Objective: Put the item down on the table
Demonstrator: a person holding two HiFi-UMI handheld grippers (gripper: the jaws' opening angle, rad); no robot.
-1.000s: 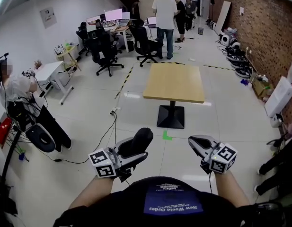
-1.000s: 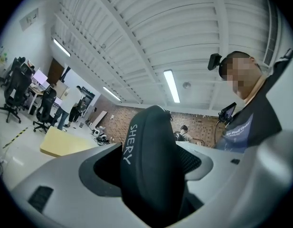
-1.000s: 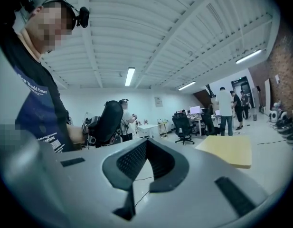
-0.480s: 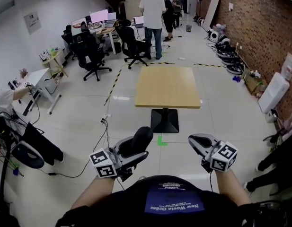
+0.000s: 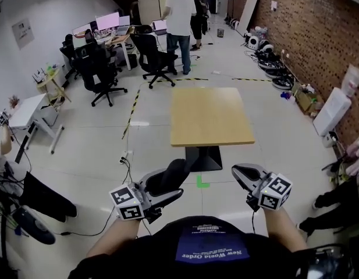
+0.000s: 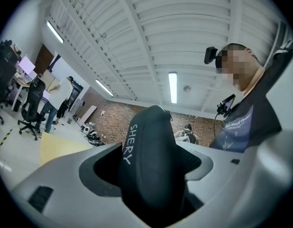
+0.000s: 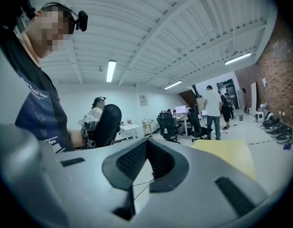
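A black oval zip case (image 5: pixel 167 176) printed with white letters is clamped in my left gripper (image 5: pixel 170 188), held low in front of my body in the head view. In the left gripper view the case (image 6: pixel 153 160) stands up between the grey jaws and fills the middle. My right gripper (image 5: pixel 241 174) is shut with nothing in it; in its own view the ribbed pads meet at the tips (image 7: pixel 145 163), and the case (image 7: pixel 107 125) shows off to the left. The square wooden table (image 5: pixel 211 115) on a black pedestal stands ahead, bare, beyond both grippers.
A green tape mark (image 5: pixel 202 182) and a cable (image 5: pixel 124 167) lie on the floor before the table. Black office chairs (image 5: pixel 100 68) and desks stand far left, people (image 5: pixel 179 10) at the back. Along the brick wall on the right lean a white board (image 5: pixel 331 112) and several devices.
The view has moved forward: the table now lies closer and lower in the picture. Both grippers keep their places, the left still holding the case.
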